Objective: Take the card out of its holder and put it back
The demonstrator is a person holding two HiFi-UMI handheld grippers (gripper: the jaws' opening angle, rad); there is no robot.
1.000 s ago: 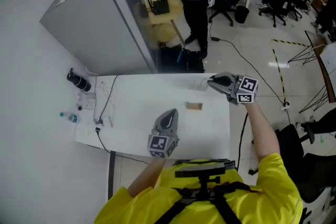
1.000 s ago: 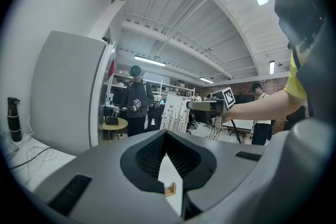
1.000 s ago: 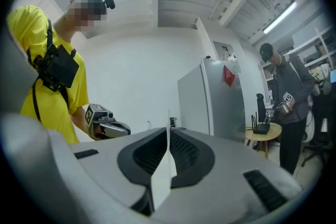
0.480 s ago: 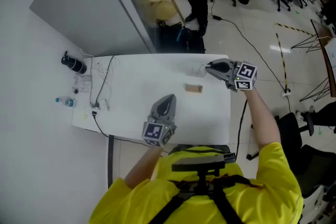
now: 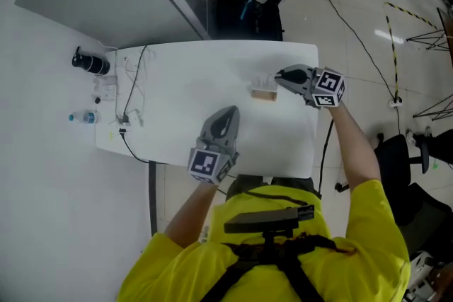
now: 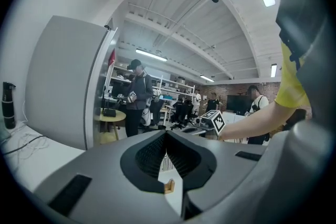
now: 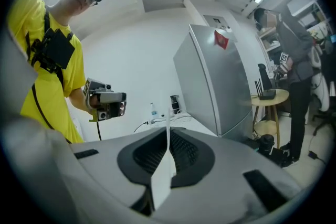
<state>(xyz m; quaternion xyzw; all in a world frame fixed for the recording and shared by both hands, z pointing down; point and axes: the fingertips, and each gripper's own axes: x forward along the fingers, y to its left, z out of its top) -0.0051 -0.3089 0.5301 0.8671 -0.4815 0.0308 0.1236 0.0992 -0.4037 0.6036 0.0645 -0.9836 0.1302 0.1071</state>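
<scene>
Fingers of left gripper (image 6: 167,138): closed tip to tip, nothing btwn them. Pos.: low over the near part of the tabletop (image 5: 177,81), pointing away from the body, well apart from the holder (image 5: 263,93). No contact w/ any task item.

Next out: holder, small wooden block, standing on tabletop toward the right edge. Unsupported, nothing bracing it.

Farther, at right: right gripper (image 5: 278,74), fingers clamped on the card (image 7: 166,165). Card seen edge-on, thin white sheet standing upright, top edge projecting above the fingertips. Tips just beside the holder, approx. over it. Card-to-slot contact: cannot tell from head view.

Step in hand, as judged: card out of holder, re-insertion pending.

Fault risks, as judged:
- Slot missed. Cause: thin card, narrow slot, slight tilt or offset at approach.
- Card bent or creased. Cause: downward push w/ edge resting on holder top instead of in slot.
- Holder pushed aside or tipped. Cause: light block, no bracing by left gripper, side load from card.
- Card slip in fingers. Cause: grip on a small area only, smooth surface.
</scene>
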